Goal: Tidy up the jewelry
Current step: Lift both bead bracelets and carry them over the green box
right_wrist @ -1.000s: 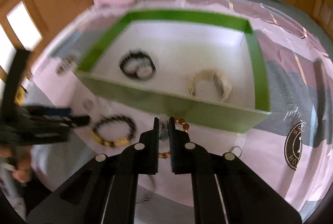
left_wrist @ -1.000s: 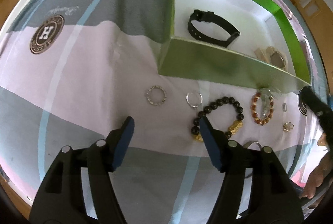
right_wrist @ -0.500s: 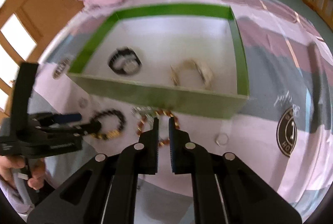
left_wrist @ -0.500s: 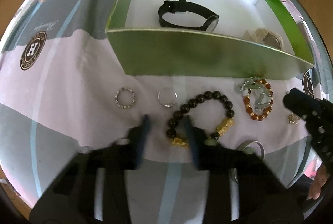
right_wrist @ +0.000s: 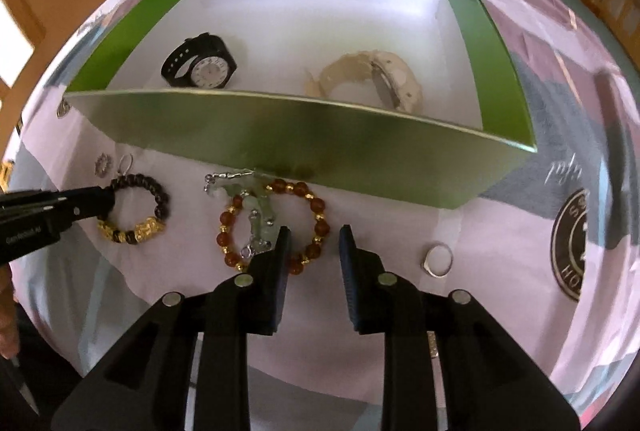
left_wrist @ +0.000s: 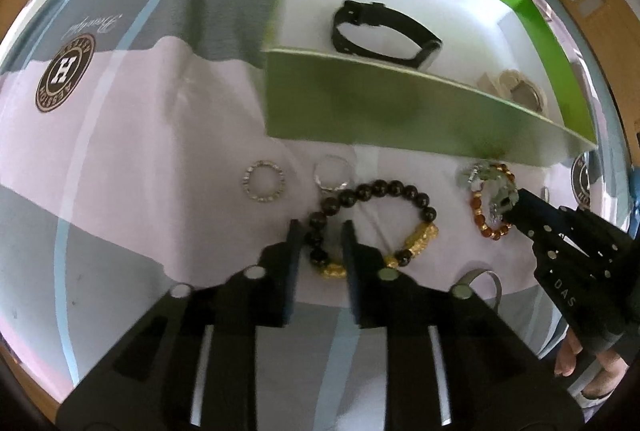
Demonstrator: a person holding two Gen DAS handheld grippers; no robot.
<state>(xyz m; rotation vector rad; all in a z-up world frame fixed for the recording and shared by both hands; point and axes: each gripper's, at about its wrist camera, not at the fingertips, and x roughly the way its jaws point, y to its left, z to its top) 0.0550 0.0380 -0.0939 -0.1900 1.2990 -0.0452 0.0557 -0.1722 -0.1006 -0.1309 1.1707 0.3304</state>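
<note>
A green box (left_wrist: 400,111) (right_wrist: 280,135) holds a black watch (left_wrist: 384,35) (right_wrist: 200,63) and a cream watch (left_wrist: 516,87) (right_wrist: 372,79). In front of it lie a black-and-gold bead bracelet (left_wrist: 372,223) (right_wrist: 136,211), an amber bead bracelet (left_wrist: 488,203) (right_wrist: 276,223) with a pale green pendant chain (right_wrist: 248,199), and rings. My left gripper (left_wrist: 319,231) is open, its fingers either side of the black bracelet's left edge. My right gripper (right_wrist: 313,239) is open, its jaws around the amber bracelet's right side.
A stone-set ring (left_wrist: 264,181) and a silver ring (left_wrist: 330,175) lie left of the black bracelet. Another silver ring (right_wrist: 438,259) lies right of my right gripper. A grey bangle (left_wrist: 480,283) lies near the front. The cloth is pink and grey with round logos (left_wrist: 64,71).
My left gripper has narrowed and moved onto the black bracelet. My right gripper has opened from shut and come down over the amber bracelet.
</note>
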